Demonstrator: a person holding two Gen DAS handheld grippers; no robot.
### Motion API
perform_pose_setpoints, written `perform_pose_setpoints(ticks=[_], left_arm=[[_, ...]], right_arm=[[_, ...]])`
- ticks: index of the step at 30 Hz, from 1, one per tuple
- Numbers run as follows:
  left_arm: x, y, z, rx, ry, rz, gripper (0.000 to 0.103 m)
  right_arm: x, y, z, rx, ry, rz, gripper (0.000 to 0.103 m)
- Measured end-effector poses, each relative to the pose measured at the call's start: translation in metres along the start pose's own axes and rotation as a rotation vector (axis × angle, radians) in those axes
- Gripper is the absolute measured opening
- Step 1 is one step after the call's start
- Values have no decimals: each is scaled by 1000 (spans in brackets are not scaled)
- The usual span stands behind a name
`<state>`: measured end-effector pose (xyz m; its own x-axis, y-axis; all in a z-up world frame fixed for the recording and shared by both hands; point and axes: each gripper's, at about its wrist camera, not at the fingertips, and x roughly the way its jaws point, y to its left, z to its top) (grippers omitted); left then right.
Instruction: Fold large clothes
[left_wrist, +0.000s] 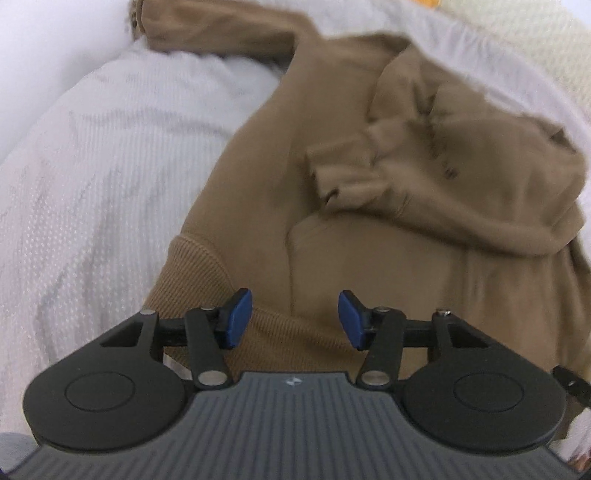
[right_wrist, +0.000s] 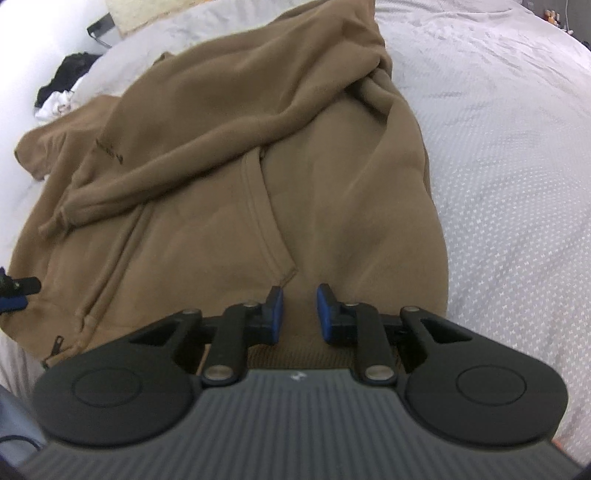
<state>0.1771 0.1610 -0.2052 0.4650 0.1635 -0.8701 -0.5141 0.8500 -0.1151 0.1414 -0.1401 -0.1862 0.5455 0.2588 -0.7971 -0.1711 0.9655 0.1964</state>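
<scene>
Left wrist view: the left gripper (left_wrist: 295, 317) is being held with its blue pads apart above the ribbed hem (left_wrist: 207, 266) of a brown hoodie (left_wrist: 369, 240), spread over the white bedspread (left_wrist: 92, 184). In the right wrist view, the right gripper (right_wrist: 300, 314) is likewise being held apart, gripping nothing, low in the frame over the hoodie's pocket (right_wrist: 221, 240); dark clothes (right_wrist: 62, 85) are lying at upper left.

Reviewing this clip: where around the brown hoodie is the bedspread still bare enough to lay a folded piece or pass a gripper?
Bare white bedspread lies along the brown hoodie's right edge, and another patch on its left, below the outstretched sleeve. It is crowded on the hoodie's middle, where a sleeve lies folded across, and at the far left corner by the dark clothes.
</scene>
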Motion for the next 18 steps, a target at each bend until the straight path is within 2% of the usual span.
perform_pose_setpoints(ticks=[4,6,11,16,18], left_arm=[[16,-9,-3,39,51,60,59],[18,-6,0,17,67,57,59],[7,6,3,-72,32,4,60],[-16,25,10,-166,1,-102,68],[-27,31,16,-196,-11,-122,73]], right_arm=[[4,-4,0,5,7,8,21],[2,-1,0,-16,1,-3,22],[-10,4,0,-18,-62,6,25],[-24,-5,9,45,-167,73,27],[-25,-5,12,60,-188,99,27]])
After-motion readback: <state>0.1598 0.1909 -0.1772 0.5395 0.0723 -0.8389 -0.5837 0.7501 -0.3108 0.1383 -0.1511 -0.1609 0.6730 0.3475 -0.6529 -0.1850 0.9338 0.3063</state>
